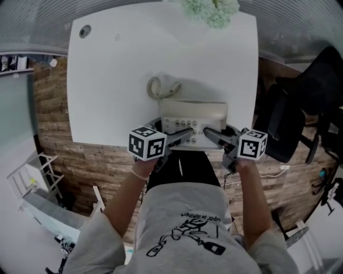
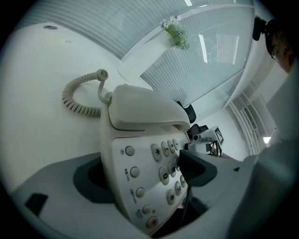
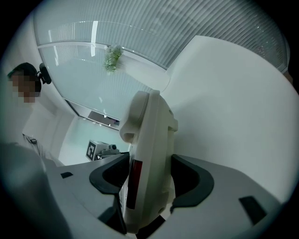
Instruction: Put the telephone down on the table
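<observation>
A cream desk telephone (image 1: pixel 194 119) with its handset (image 2: pixel 140 105) in the cradle sits at the near edge of the white table (image 1: pixel 118 69), and its coiled cord (image 1: pixel 158 86) lies just behind it. My left gripper (image 1: pixel 179 137) straddles the keypad end (image 2: pixel 140 172). Its jaws are spread, one pad (image 2: pixel 196 169) standing over the keys and the other under the base. My right gripper (image 1: pixel 213 135) is shut on the phone's other side, whose edge (image 3: pixel 149 154) stands upright, squeezed between its two dark pads (image 3: pixel 191 179).
A green plant (image 1: pixel 211 10) stands at the table's far edge and a cable hole (image 1: pixel 84 31) is at the far left corner. A black chair (image 1: pixel 300 118) is to the right of the table. A white rack (image 1: pixel 32 179) stands on the wood floor at left.
</observation>
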`<state>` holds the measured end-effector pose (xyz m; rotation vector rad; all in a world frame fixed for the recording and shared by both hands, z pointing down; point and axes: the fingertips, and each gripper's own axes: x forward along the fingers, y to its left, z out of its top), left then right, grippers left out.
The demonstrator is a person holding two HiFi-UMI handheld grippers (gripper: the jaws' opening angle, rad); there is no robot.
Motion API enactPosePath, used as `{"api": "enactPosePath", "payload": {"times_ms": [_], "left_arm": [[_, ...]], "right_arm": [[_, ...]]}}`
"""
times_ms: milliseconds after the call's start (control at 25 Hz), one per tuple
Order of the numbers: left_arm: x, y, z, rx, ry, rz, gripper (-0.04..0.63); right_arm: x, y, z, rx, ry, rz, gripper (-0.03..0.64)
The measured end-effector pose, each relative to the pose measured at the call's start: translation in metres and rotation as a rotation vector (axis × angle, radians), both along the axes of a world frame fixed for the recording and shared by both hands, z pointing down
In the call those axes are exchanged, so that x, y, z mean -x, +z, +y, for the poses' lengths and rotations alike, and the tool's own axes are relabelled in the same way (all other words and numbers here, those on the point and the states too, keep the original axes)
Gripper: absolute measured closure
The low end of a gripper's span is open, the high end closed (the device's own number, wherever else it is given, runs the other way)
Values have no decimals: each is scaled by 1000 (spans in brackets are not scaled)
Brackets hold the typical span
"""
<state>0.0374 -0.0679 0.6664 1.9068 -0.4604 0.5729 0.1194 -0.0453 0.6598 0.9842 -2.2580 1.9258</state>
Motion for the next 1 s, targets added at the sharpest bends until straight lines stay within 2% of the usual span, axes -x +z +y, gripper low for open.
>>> {"api": "enactPosePath", "payload": {"times_ms": [440, 640, 1000], "left_arm": [[6, 6, 2, -75, 11, -91, 161], [8, 11, 1, -123, 12, -157, 137], [10, 12, 2, -129, -12, -177, 133]], "right_arm": [[4, 7, 3, 13, -20, 50, 321], [3, 12, 5, 23, -35, 72, 321], [4, 15, 6, 39, -52, 84, 321]]}}
